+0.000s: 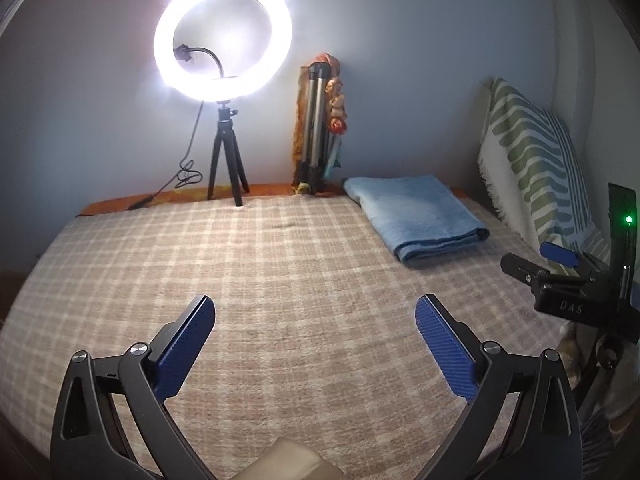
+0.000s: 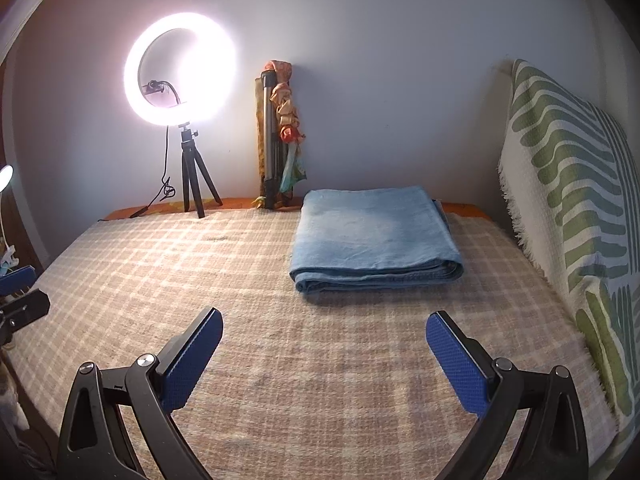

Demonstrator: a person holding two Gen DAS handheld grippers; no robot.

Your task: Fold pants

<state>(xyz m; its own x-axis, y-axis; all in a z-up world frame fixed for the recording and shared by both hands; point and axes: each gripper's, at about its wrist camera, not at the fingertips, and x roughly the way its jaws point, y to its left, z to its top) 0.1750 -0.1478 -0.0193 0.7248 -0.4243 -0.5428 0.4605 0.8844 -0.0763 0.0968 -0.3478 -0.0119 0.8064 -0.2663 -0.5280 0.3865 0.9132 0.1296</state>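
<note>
1. Looking along the left gripper, the folded blue pants are seen well ahead and to the right on the checked blanket; its jaws are spread wide, nothing held.
2. From the right gripper, the pants are found straight ahead, apart; jaws are spread wide, empty.

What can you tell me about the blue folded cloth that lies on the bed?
The blue folded cloth looks like faded light-blue denim, probably the pants, folded into a flat rectangle of several layers. The layered fold edges face the cameras; a seam shows at its right side. It lies flat on the checked bedcover, toward the far edge near the wall, left of the green-striped pillow. Neither gripper touches it.
</note>
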